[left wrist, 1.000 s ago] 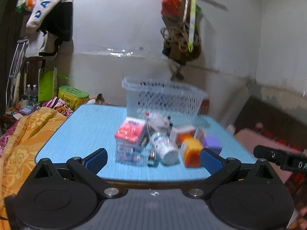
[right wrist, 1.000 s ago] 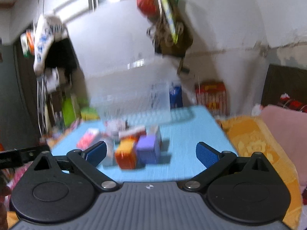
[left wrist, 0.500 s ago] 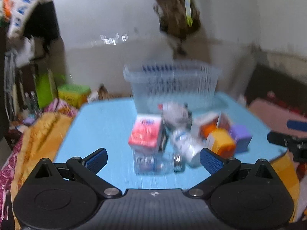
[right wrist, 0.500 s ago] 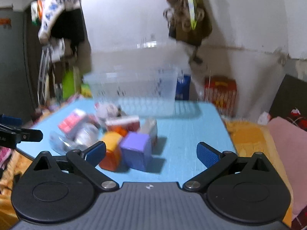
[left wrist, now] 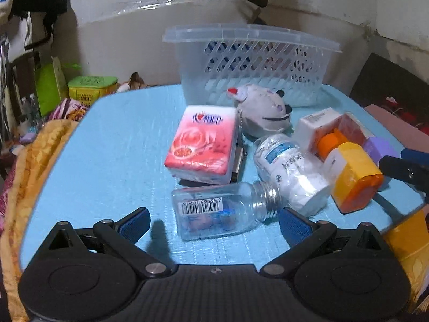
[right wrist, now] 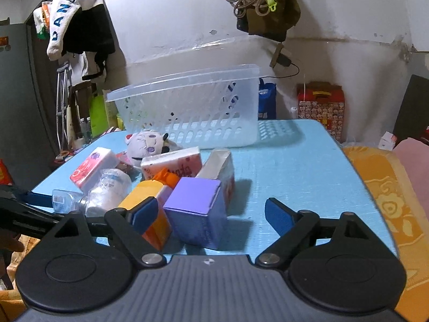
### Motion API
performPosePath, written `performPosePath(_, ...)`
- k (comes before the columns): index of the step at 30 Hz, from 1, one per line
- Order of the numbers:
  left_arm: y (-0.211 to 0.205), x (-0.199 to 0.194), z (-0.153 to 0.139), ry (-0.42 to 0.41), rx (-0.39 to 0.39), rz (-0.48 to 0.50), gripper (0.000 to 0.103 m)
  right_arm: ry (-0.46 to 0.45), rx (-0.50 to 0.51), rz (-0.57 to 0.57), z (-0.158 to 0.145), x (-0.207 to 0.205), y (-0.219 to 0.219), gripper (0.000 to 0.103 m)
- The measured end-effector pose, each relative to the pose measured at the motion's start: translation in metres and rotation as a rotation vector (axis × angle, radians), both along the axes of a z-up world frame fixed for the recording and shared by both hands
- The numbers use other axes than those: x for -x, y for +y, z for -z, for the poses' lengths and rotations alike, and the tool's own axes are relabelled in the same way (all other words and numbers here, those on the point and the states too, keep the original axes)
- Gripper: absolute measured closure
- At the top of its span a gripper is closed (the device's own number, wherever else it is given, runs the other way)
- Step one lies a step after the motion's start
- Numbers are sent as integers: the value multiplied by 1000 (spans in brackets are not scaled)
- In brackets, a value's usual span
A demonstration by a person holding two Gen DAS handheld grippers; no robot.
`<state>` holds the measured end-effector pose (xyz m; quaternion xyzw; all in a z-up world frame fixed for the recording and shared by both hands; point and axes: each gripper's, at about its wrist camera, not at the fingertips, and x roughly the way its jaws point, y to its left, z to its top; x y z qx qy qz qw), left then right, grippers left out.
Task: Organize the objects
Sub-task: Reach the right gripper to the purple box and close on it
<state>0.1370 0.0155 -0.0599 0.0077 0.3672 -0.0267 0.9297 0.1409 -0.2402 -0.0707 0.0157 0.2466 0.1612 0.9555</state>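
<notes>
A pile of objects lies on a blue table (left wrist: 120, 145) before a clear plastic basket (left wrist: 249, 61). In the left wrist view my left gripper (left wrist: 211, 222) is open, its fingers either side of a clear glass bottle (left wrist: 214, 212) lying on its side. Behind it are a pink tissue pack (left wrist: 203, 145), a white bottle (left wrist: 289, 169), a grey plush toy (left wrist: 262, 110) and an orange-yellow box (left wrist: 351, 174). In the right wrist view my right gripper (right wrist: 209, 214) is open around a purple box (right wrist: 198, 209); the basket (right wrist: 193, 107) stands behind.
Orange blankets flank the table on the left (left wrist: 34, 161) and on the right (right wrist: 386, 196). A green tin (left wrist: 91, 87) sits beyond the table's far left. Clothes (right wrist: 72, 18) and a bag (right wrist: 265, 8) hang on the wall.
Both grippers have moved forward and down toward the pile. The glass bottle now lies between my left fingers and the purple box between my right fingers.
</notes>
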Motion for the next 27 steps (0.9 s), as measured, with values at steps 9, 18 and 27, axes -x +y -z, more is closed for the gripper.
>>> performPosePath(9,3,13,10,-92,-1,10,3,-7,30,-27,13,-7,9,27)
performPosePath(18,8,15,23,-231,14,71,8,-34,14,-51,25,-14,11,23)
performPosePath(27,2,24,25,-292,17,140,33,-88,2,-69,20,-1,7,59)
